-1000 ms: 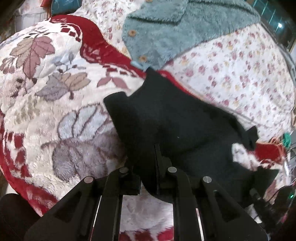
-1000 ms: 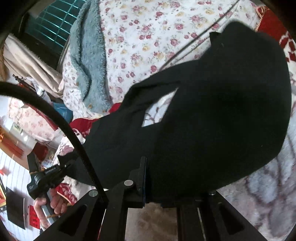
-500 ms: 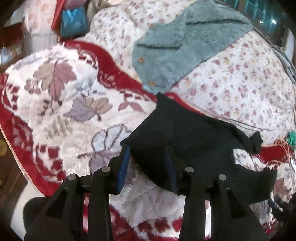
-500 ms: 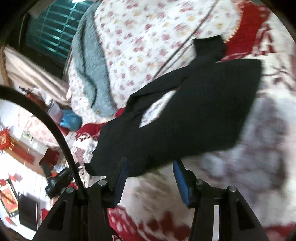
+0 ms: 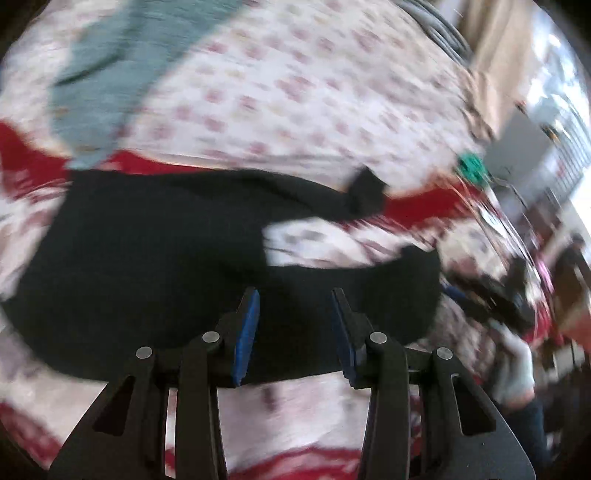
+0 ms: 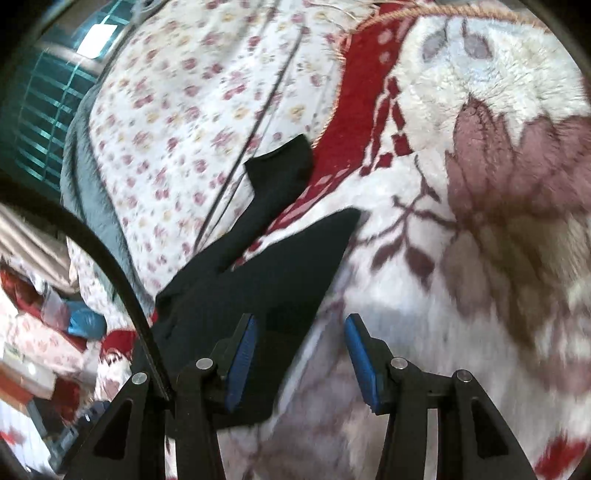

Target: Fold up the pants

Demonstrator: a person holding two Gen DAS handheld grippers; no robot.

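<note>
- We see a plush red-and-white blanket with leaf patterns (image 6: 498, 184) beside a white floral bedsheet (image 6: 177, 110)
- We see a teal-barred window (image 6: 40, 103) far left, daylight coming through

In the left wrist view the left gripper (image 5: 294, 295) has its two fingers spread, and only black pants (image 5: 155, 251) lie between and beyond them. The near strip of white and red blanket (image 5: 295, 417) is free for passing. Far left, a grey-green fleece garment (image 5: 122, 62) lies on the flowered sheet (image 5: 295, 85) and touches the far edge of the pants. At the far right, grey cables (image 5: 439, 26) and blurred clutter close the way.

In the right wrist view the right gripper (image 6: 299, 325) is also spread. The blanket to its right is free. A black cable (image 6: 110, 258) crosses at the left.
</note>
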